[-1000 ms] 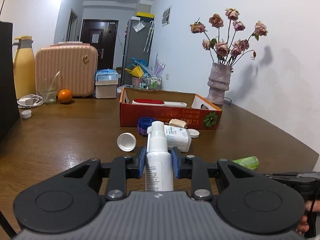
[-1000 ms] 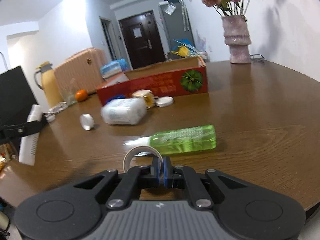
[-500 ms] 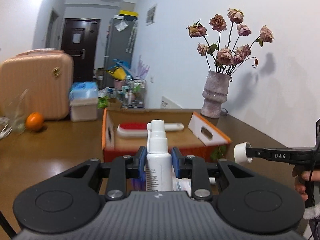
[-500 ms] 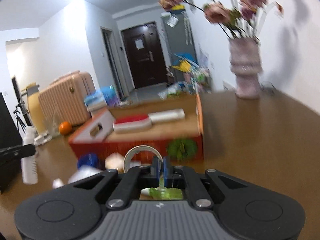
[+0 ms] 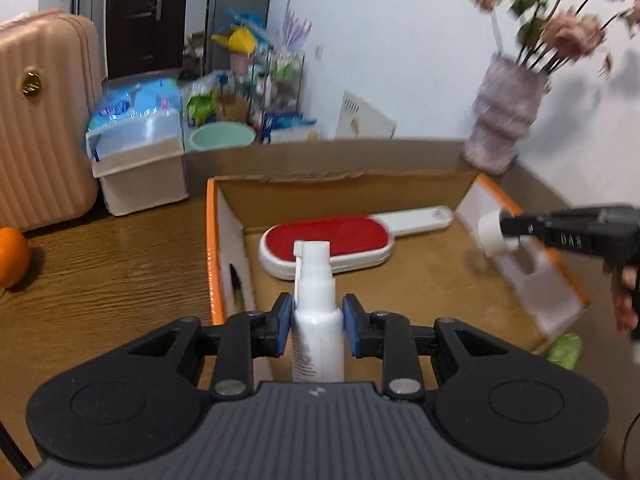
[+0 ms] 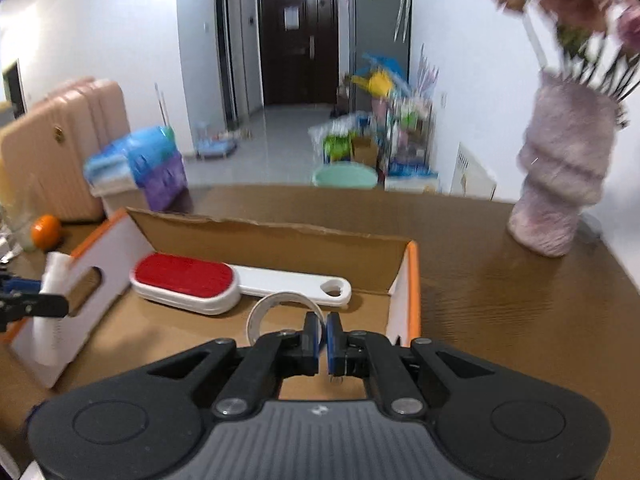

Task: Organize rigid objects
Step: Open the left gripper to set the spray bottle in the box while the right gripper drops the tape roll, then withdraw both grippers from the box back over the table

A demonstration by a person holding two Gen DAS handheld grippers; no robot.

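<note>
- Left gripper [image 5: 314, 330] is hanging over the near edge of the box [image 5: 344, 184], fingers clamped tight on a white spray bottle [image 5: 318, 320], nozzle up.
- Right gripper [image 6: 323, 340] sits over the box's right half, fingers pinched nearly together on the rim of a tape roll [image 6: 280, 312]. From the left wrist view the roll floats just inside the right flap.
- The box is open-topped with orange edges and both end flaps tipped outward, so there's loads of room to come in from above. The far wall stands upright with a ragged top edge.
- Only thing inside is a lint brush [image 6: 188, 282], red pad and white handle, lying flat along the far wall. The rest of the cardboard floor is bare, mostly the near half.
- Counter [image 5: 112, 264] around the box is open wood on the left, with an orange [image 5: 12, 256] out at the left edge.
- A vase [image 6: 564, 184] of dried flowers stands past the box's right corner, well apart from it.
- A green bottle [image 5: 564, 350] peeks out by the right flap, on the counter outside the box.
</note>
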